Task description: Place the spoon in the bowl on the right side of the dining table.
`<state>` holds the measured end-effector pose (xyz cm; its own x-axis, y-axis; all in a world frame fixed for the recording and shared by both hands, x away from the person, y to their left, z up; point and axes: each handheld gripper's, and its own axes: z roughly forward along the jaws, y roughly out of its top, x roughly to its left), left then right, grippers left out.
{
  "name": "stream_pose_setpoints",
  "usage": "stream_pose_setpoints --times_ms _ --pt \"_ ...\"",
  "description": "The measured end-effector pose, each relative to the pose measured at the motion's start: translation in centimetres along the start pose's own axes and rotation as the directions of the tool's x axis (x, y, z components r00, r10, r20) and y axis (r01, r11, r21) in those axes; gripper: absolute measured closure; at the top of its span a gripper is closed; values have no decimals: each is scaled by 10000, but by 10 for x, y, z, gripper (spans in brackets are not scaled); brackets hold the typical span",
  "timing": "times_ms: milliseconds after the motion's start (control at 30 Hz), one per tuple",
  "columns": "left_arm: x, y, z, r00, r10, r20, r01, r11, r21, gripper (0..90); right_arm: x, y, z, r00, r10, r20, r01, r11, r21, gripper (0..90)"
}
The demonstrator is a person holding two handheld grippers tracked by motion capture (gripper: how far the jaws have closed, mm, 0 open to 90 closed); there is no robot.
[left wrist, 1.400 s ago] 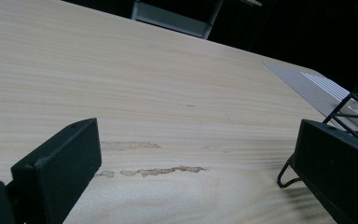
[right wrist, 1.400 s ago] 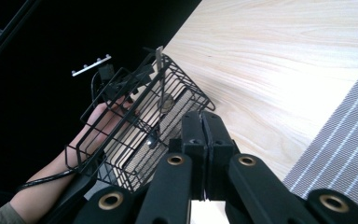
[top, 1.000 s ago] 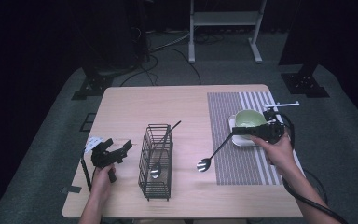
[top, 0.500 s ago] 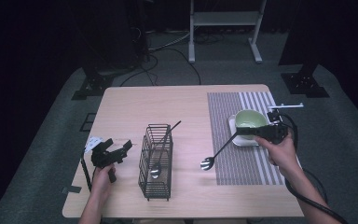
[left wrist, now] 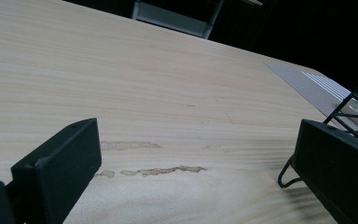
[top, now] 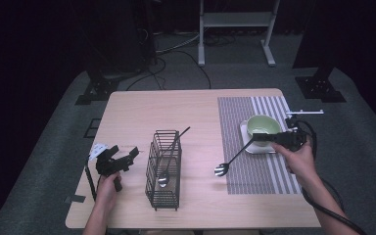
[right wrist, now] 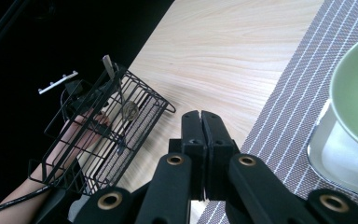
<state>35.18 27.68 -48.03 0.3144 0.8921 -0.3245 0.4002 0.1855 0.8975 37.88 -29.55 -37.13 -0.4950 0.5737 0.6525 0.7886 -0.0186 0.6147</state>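
1. My left claw [top: 122,161] rests near the counter's [top: 142,112] left edge, toward the near-left corner. Its jaws stand wide apart with bare wood between them, holding nothing.
2. Just right of it stands the black wire cutlery basket [top: 165,171], close to the near edge. One spoon [top: 169,161] already leans inside, bowl down and handle sticking out the top, so I judge that part done.
3. A second spoon [top: 229,161] is between the basket and the right side. Its bowl hangs low by the left border of the striped placemat [top: 254,147], and its dark handle slants up to my right claw [top: 262,137].
4. My right claw is clamped tight on that handle's end, by the green bowl [top: 263,125], which sits on a white square dish [top: 252,145] toward the right edge. In the right gripper view the jaws [right wrist: 200,140] meet with no gap.
5. What I judge remains: carry this spoon left across to the basket, drop it in, release.
6. The counter is pale wood, with faint stains [left wrist: 163,171] in front of the left claw. The room is dark, with grey carpet, cables and a metal stand [top: 235,24] beyond the far edge.
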Motion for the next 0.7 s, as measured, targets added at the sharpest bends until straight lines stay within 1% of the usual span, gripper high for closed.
stream_pose_setpoints --times_ms 500,700 --pt "0 0 0 10000 -17 -14 17 10000 -13 1 -10 0 -10 9995 240 190 -235 9993 -282 887" --pt "0 0 0 10000 -1 2 1 10000 -13 1 -14 2 -15 9990 302 336 -287 9987 -426 887"
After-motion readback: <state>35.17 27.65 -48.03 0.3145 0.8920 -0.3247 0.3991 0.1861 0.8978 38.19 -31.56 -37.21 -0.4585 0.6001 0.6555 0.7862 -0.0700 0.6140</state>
